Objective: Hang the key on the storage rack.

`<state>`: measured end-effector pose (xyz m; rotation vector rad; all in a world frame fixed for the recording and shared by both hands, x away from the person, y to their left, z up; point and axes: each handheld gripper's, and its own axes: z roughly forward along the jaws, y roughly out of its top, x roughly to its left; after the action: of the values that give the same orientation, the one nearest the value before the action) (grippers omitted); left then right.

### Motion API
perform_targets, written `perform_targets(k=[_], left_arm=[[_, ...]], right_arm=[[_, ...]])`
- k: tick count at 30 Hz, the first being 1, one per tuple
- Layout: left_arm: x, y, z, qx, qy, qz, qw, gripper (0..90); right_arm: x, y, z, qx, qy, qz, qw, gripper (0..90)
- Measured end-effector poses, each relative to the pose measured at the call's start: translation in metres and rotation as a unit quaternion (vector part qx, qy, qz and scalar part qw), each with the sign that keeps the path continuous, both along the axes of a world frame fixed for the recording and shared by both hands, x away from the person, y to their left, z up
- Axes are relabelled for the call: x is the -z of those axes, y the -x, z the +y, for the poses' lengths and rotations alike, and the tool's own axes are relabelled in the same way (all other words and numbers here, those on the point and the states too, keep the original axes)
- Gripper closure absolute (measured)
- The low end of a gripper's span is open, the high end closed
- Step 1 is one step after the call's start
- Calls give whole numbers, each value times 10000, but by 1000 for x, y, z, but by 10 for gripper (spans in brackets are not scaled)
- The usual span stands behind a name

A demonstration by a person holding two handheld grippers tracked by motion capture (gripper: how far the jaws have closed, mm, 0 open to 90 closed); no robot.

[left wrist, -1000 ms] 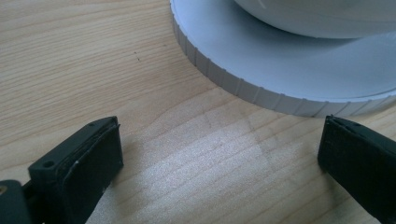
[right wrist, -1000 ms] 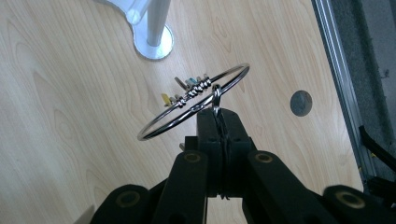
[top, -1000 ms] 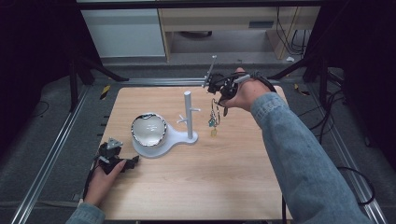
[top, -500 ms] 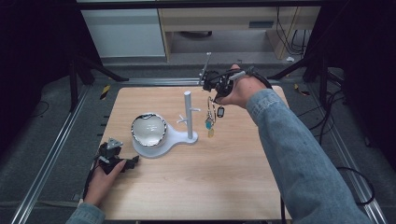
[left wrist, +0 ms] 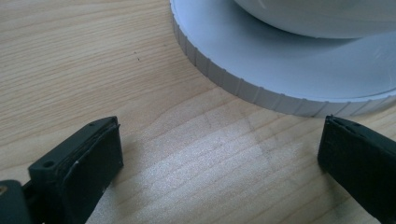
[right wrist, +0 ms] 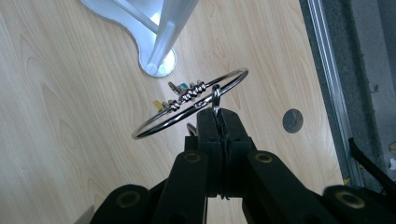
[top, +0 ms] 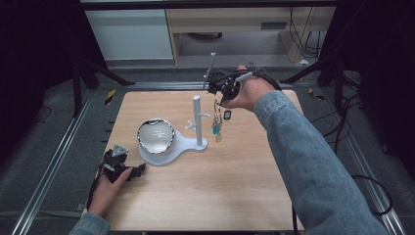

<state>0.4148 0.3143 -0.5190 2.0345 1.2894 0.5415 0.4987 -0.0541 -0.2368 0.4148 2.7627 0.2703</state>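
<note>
Gripping the key ring point(right wrist: 189, 103) in its clenched jaws, the right claw point(top: 219, 88) holds it beside the stand's post point(top: 197, 120), above the pegs, not yet hung; the left claw point(top: 120, 164) rests released on the bench point(top: 235, 191).

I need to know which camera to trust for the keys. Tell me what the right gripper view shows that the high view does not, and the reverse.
Right gripper view alone: the right gripper shut on a small ring linked to the big key ring, held level above the table.
High view alone: the keys dangling beside the stand's post, the bowl, and the left gripper resting on the table.
Both: the white stand and the wooden table.
</note>
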Motion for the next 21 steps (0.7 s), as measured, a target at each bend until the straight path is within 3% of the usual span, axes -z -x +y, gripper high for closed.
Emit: perform_targets(k=[21], left_arm=[[0, 0, 0, 0, 3, 2, 10000, 0]], right_arm=[[7, 0, 27, -210, 40, 90, 9997, 891]])
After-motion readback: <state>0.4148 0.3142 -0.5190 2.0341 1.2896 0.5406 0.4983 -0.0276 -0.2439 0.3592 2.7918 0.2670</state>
